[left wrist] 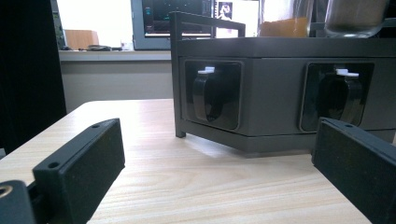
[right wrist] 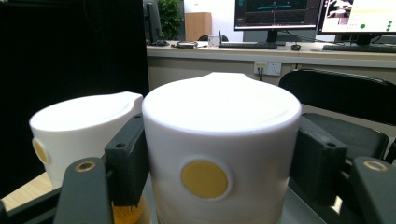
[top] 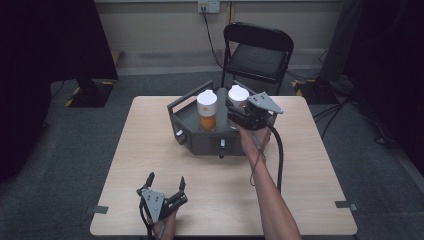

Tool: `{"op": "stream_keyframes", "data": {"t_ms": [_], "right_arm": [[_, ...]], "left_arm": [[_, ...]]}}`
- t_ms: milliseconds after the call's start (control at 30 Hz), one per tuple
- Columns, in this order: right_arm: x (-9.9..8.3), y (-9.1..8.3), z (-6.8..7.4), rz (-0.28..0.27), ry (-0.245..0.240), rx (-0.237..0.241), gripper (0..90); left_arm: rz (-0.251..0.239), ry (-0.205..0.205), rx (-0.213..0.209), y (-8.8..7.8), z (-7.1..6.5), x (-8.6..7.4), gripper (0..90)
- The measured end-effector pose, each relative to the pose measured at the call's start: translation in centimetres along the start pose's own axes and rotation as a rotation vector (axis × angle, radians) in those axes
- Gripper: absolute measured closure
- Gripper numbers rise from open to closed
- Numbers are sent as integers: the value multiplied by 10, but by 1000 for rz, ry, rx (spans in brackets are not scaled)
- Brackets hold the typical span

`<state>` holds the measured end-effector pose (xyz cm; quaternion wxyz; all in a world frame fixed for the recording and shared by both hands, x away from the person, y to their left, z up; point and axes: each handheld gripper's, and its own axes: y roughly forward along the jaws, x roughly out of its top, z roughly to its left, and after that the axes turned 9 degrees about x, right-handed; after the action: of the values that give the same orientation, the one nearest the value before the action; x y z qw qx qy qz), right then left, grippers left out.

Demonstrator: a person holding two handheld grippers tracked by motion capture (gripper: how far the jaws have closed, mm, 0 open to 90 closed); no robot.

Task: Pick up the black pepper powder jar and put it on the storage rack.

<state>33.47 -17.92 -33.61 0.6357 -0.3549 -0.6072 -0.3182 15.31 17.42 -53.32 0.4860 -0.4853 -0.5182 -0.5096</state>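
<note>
The right hand-held gripper [top: 239, 111] is clamped on the white lid of a jar [right wrist: 219, 140], one black jaw pressed against each side of the cap. Gripping it high on the lid, from the side, keeps the jaws clear of the second jar [top: 207, 110], the one with orange contents, which stands just beside it on the dark grey rack [top: 192, 132]. In the right gripper view the two white caps sit close together, so a lower or wider grip would likely bump the neighbour. Whether the gripped jar rests on the rack top or is lifted just off it cannot be told from these views.

The left hand-held gripper [top: 166, 192] lies low near the front edge of the bench [top: 150, 165], jaws spread wide with nothing between them, well apart from the rack. It faces the rack's front panels, where two recessed black knobs [left wrist: 209, 95] show, and seems parked there to stay out of the way.
</note>
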Motion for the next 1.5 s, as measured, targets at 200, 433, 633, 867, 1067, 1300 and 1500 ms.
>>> {"op": "stream_keyframes", "data": {"t_ms": [200,433,633,867,1067,1300,1500], "right_arm": [[-1,6,-1,28,11,-2,301],[-3,9,1,39,7,-2,300],[-4,9,2,46,2,-1,300],[-8,10,3,47,-5,-6,300],[-6,9,-1,54,16,5,299],[-9,9,0,45,15,3,298],[-10,8,-2,43,22,12,292]], "left_arm": [[0,0,0,0,0,0,16],[0,0,-1,0,0,0,16],[0,1,-1,0,0,0,15],[0,1,0,0,0,0,15],[0,1,1,0,0,0,15],[0,0,1,0,0,0,16],[0,1,3,0,0,0,15]]}}
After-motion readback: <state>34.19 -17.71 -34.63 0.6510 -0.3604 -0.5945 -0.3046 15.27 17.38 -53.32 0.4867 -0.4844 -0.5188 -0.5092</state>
